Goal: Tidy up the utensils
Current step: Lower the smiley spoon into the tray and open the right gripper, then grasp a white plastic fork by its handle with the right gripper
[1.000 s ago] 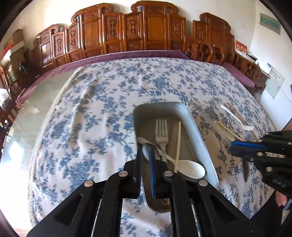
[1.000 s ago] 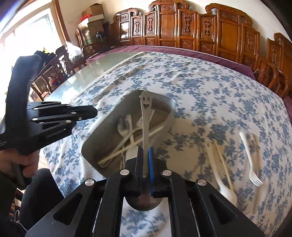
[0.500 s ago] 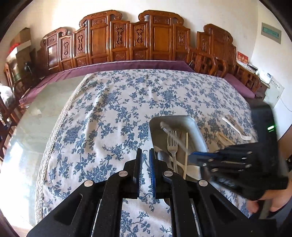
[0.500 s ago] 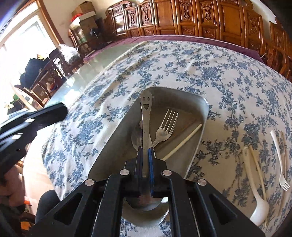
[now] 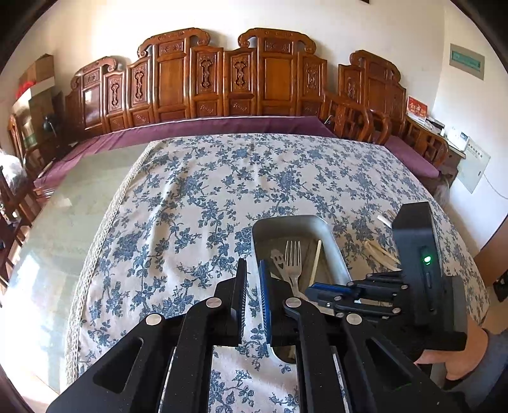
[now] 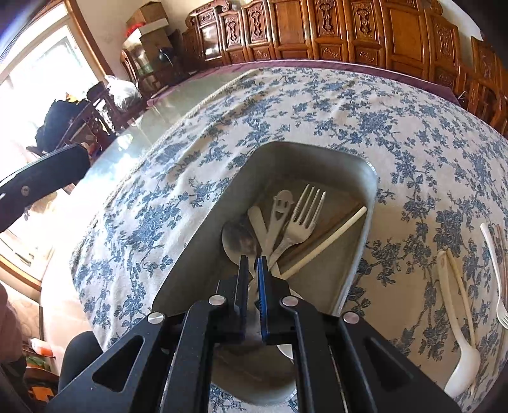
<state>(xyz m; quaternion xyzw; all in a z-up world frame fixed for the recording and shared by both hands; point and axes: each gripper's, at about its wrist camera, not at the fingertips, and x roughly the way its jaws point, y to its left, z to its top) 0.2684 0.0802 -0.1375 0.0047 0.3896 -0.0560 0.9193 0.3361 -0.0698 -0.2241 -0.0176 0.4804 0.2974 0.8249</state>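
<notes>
Right gripper hangs over the near end of the grey tray, jaws slightly parted with nothing between them. Inside the tray lie the smiley-handled spoon, a metal fork, a second spoon and a chopstick. Left gripper, jaws parted and empty, sits over the floral tablecloth just beside the tray. A white spoon lies on the cloth.

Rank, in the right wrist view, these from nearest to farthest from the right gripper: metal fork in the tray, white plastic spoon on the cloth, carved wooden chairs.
1. Metal fork, just ahead in the grey tray.
2. White plastic spoon, right, on the cloth.
3. Carved wooden chairs, far behind the table.
</notes>
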